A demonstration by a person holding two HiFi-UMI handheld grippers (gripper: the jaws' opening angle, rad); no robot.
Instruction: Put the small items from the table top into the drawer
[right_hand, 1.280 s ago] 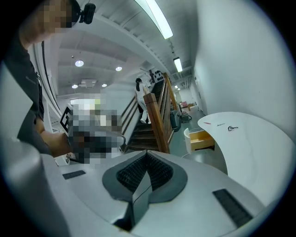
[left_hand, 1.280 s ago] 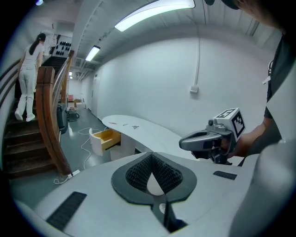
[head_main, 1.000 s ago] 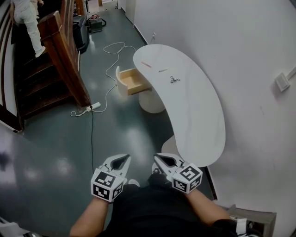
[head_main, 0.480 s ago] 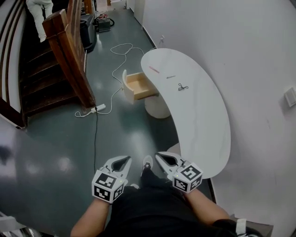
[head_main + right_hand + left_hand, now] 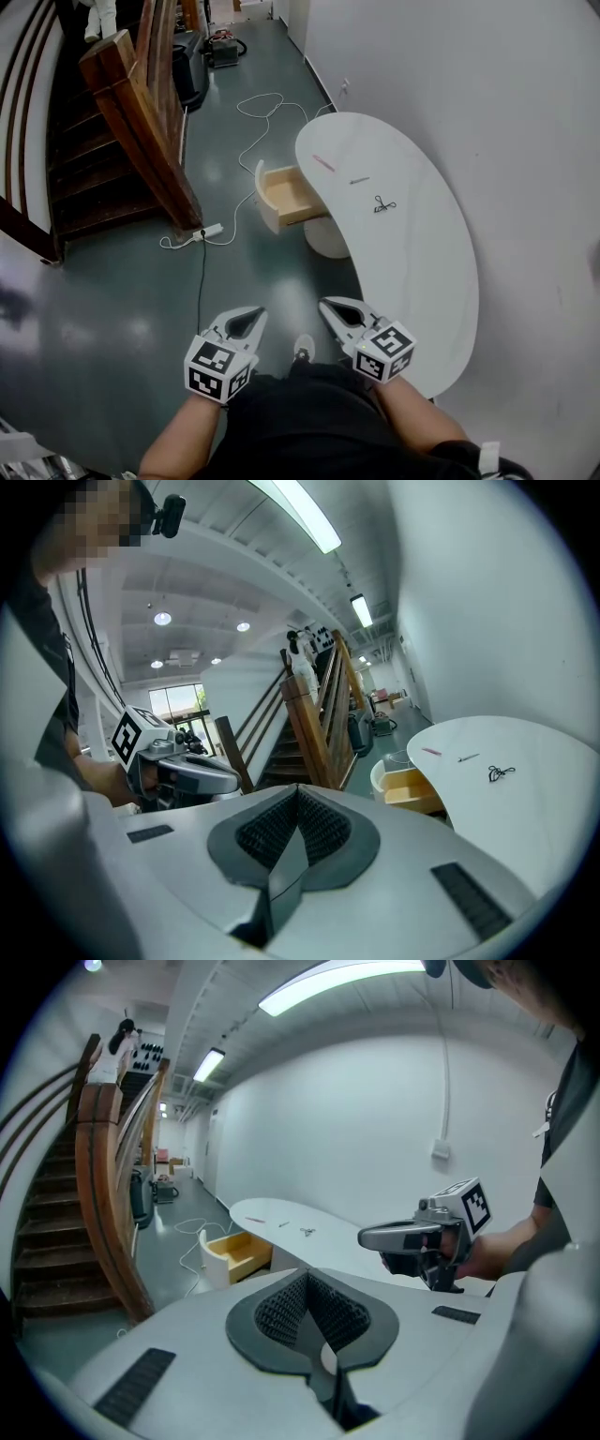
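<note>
A white curved table (image 5: 422,253) stands along the wall ahead of me. On its far half lie a pink stick (image 5: 322,162), a small grey piece (image 5: 358,181) and a black wiry clip (image 5: 382,203). An open wooden drawer (image 5: 286,195) juts from its left side and looks empty. My left gripper (image 5: 253,312) and right gripper (image 5: 326,305) hang side by side low in the head view, well short of the items. Both are shut with nothing between the jaws. In the right gripper view the clip (image 5: 501,773) and drawer (image 5: 412,787) lie far beyond the jaws (image 5: 298,789).
A wooden staircase (image 5: 141,122) rises at the left, with a person (image 5: 98,9) on it. A white cable and power strip (image 5: 202,230) lie on the dark floor near the drawer. A black appliance (image 5: 190,75) stands past the stairs. The white wall (image 5: 525,141) borders the table.
Both grippers have been carried forward toward the table, so table and drawer sit closer and lower in the head view. The jaws have stayed shut.
</note>
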